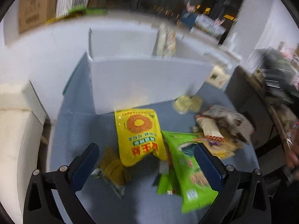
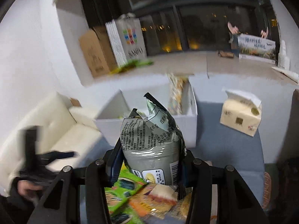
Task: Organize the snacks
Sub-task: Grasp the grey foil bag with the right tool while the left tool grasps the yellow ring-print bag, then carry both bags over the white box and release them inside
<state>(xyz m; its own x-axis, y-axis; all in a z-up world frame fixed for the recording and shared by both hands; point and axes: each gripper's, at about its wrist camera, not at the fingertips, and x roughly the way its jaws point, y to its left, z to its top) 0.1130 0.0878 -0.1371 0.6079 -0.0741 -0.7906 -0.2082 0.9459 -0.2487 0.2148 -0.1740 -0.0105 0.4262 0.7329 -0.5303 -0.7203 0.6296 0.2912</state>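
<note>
1. The grey snack bag (image 2: 151, 149) is gripped low on its body by the right tool (image 2: 149, 168), lifted above the table's near edge
2. It should be carried level over the white box (image 2: 149, 130) at the far edge before release
3. The left tool (image 1: 145, 160) is spread, empty, above the yellow packet (image 1: 140, 134)

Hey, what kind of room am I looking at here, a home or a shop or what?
Probably a living room at night: a cream sofa beside the blue table, dark windows showing city lights, and a tissue pack near the white box.
</note>
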